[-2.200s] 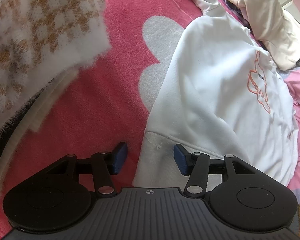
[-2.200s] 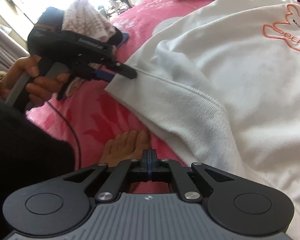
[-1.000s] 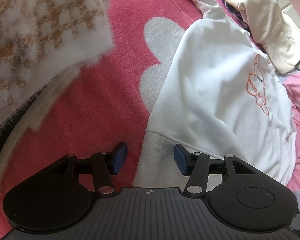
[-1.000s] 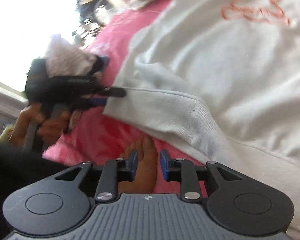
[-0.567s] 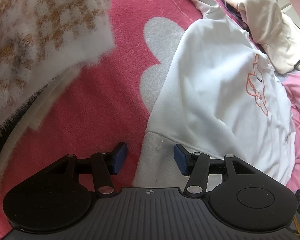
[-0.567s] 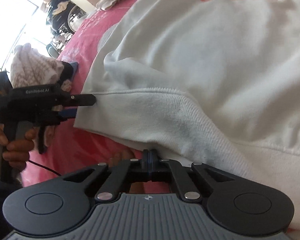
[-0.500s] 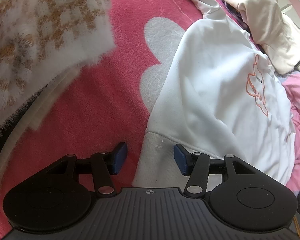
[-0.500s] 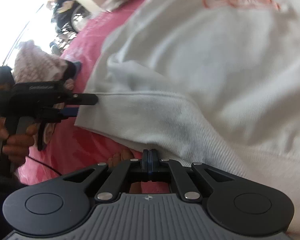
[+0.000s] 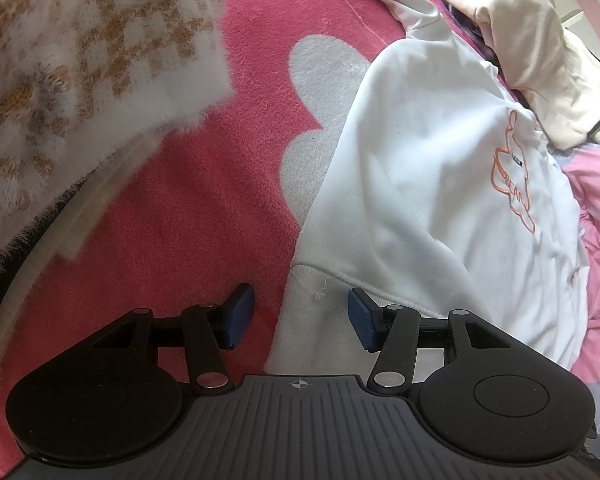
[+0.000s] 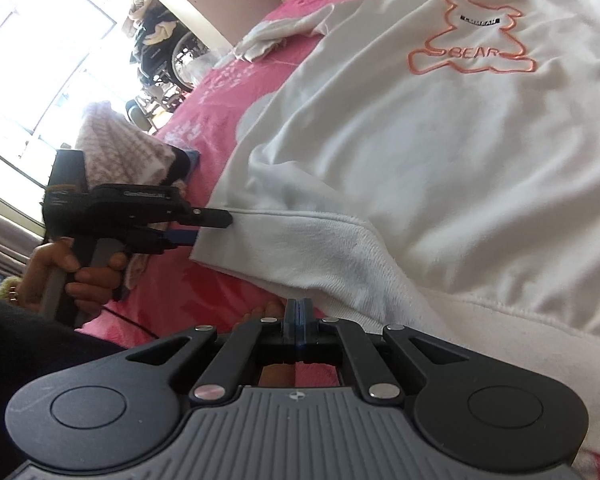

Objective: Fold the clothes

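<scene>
Crosswise before both tongs runs the sweatshirt [image 9: 420, 168] hem: left gripper [image 9: 302, 316] spread astride its corner, right gripper [image 10: 298, 322] pressed together at its ribbing, seemingly pinching nothing.

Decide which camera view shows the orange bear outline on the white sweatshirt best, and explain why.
The right wrist view: the bear outline faces the camera, whole, with the word BEAR legible. In the left wrist view the bear outline lies at the white sweatshirt's far edge, seen sideways and squashed, its lettering unreadable.
</scene>
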{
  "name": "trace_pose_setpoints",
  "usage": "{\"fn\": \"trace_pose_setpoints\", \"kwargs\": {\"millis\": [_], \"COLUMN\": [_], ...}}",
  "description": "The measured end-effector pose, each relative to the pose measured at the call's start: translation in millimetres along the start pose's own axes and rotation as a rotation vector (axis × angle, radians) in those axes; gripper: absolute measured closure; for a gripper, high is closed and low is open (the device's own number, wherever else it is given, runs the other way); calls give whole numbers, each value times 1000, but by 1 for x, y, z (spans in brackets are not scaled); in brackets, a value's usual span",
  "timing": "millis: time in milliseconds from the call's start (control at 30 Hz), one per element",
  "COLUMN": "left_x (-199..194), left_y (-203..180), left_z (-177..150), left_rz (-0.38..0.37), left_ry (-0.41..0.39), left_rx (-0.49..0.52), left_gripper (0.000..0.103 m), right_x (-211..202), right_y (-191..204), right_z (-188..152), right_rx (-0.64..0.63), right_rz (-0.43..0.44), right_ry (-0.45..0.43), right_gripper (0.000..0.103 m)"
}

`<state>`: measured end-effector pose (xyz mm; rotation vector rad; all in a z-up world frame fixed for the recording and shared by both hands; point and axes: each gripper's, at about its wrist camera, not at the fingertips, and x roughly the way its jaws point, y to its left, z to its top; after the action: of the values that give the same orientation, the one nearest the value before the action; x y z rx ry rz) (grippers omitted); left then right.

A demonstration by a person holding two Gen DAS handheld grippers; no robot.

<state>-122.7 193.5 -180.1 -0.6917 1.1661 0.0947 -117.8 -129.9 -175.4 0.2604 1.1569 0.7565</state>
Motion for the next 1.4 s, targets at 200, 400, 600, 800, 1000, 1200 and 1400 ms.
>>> {"fn": "trace_pose_setpoints", "kwargs": {"millis": [200, 400, 600, 800, 1000, 1200, 1400], "left_x": [-1, 1, 1, 0, -1, -3, -4], "left_y": [0, 1, 1, 1, 4, 4, 3], "left_z": [-3, -3, -3, -4, -3, -3, -4], "left_rz": [0, -2, 6, 9, 4, 5, 4], "left_ry": [-3, -2, -2, -1, 5, 4, 0], "left_rx": [-3, -3, 2, 5, -2, -2, 0], "left_gripper": [51, 51, 51, 51, 51, 51, 50], "right_x": [-29, -57, -46, 10, 68, 84, 80], "right_y": [4, 12, 14, 14, 1, 3, -9], "right_z": [-4, -13, -14, -1, 6, 3, 0], "right_rx": [11, 3, 17, -17, 27, 46, 109], "right_rz": [25, 54, 57, 26, -43, -67, -43], "right_ry": [-14, -21, 19, 57, 132, 127, 103], "right_gripper": [102, 102, 102, 68, 68, 87, 102]}}
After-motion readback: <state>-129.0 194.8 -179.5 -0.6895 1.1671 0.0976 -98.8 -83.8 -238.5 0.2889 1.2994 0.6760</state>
